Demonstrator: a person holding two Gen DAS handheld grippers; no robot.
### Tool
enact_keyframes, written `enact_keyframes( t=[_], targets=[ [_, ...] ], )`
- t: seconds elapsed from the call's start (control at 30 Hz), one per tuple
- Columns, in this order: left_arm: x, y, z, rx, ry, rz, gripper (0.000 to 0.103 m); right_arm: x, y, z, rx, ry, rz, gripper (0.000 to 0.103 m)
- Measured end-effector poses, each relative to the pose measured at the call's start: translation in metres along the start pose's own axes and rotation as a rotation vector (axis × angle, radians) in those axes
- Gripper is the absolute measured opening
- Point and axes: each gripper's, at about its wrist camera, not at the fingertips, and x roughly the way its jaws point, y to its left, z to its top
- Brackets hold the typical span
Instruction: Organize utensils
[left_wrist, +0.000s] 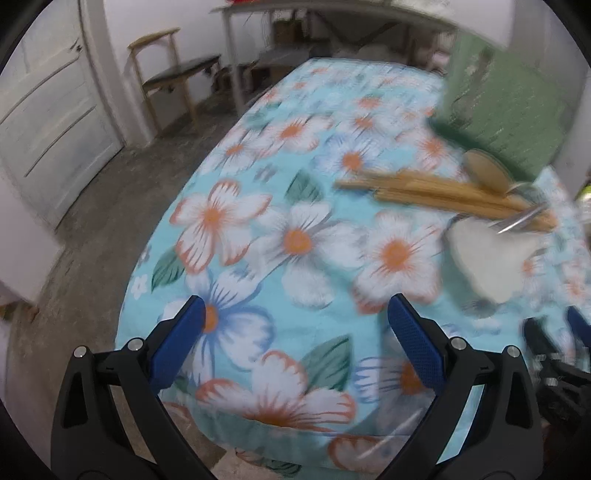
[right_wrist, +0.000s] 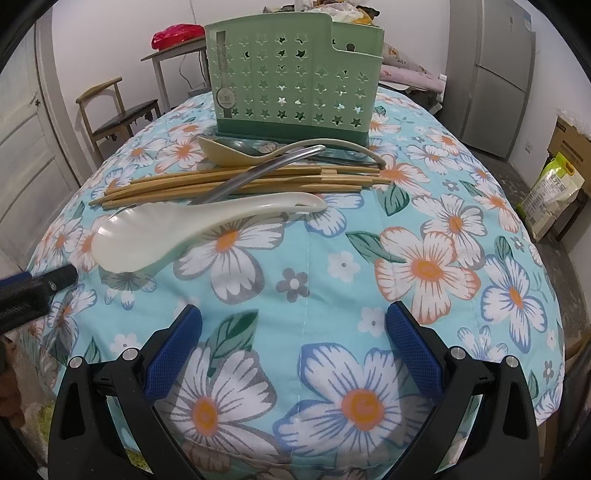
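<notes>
Now both tongs are gaping wide with nothing between the pads: right gripper is hovering over the floral tablecloth, left gripper is hanging near the table's left edge, its view blurred. Just ahead, the white ceramic spoon is lying nearest; likely slick, brittle, so taking it at the handle neck looks safest. Behind it, the bamboo chopsticks are looking light, stiff and prone to roll; a metal spoon is lying across them, a beige spoon beyond. Farthest, the green holder is standing upright, its sticker unreadable.
</notes>
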Motion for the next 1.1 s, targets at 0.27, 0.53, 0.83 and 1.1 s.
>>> enact_keyframes(
  t=[0.27,0.53,0.83,1.1],
  targets=[
    [-0.02,-0.019,0.013,0.002,-0.069,-0.325,0.07,-0.001,0.0,-0.001,-0.006,-0.009,0.003,0.097],
    [0.016,-0.033,0.007,-0.065,0.137,-0.465,0.023,-0.001,0.0,-0.002,-0.008,-0.01,0.005,0.097],
    [-0.006,0.017,0.014,-0.164,0.09,-0.471,0.005,-0.002,0.001,-0.002,-0.005,-0.013,-0.003,0.097],
    [0.006,0.063,0.007,-0.322,0.103,-0.449,0.013,-0.002,0.002,-0.003,0.001,-0.026,-0.019,0.097]
  ],
)
